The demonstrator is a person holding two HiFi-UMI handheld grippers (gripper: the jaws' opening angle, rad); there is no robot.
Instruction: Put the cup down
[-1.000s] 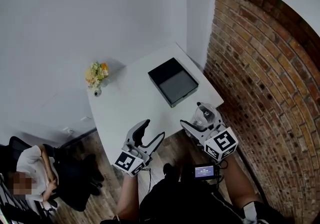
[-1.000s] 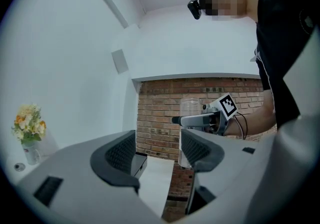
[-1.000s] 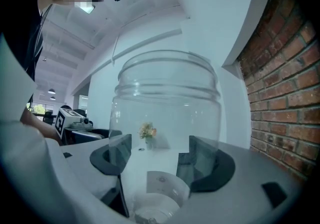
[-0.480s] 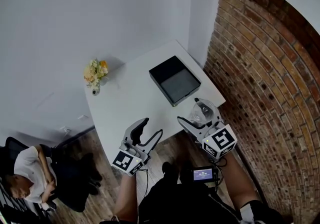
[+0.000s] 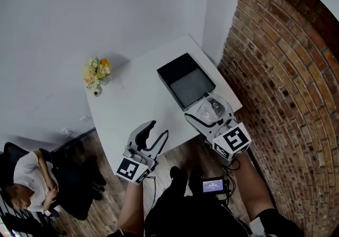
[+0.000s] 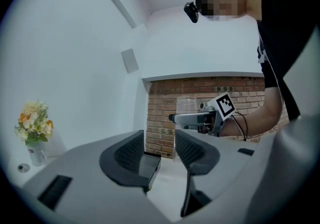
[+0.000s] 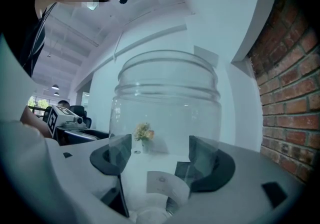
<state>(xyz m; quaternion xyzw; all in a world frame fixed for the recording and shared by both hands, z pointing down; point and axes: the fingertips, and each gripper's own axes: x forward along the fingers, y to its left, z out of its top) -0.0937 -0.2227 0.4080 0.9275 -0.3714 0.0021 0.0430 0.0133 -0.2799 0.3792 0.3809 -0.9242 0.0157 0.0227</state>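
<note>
A clear glass cup [image 5: 213,107] is held over the table's near right corner, just in front of the black tray [image 5: 186,80]. My right gripper [image 5: 211,115] is shut on it, a pad on each side of its lower body; in the right gripper view the cup [image 7: 167,118] fills the middle, and a white label shows near its base. My left gripper [image 5: 157,131] hovers over the table's front edge. Its jaws are closing and nothing is between them. The left gripper view shows the cup [image 6: 186,106] and the right gripper [image 6: 200,118] across from it.
The white table [image 5: 132,103] stands in a corner between a white wall and a brick wall [image 5: 286,72]. A small vase of flowers [image 5: 95,73] sits at its far left. A person [image 5: 29,175] sits on a chair at the lower left.
My right gripper has carried the cup forward, from the table's near corner to just short of the black tray. The left gripper's jaws have narrowed.
</note>
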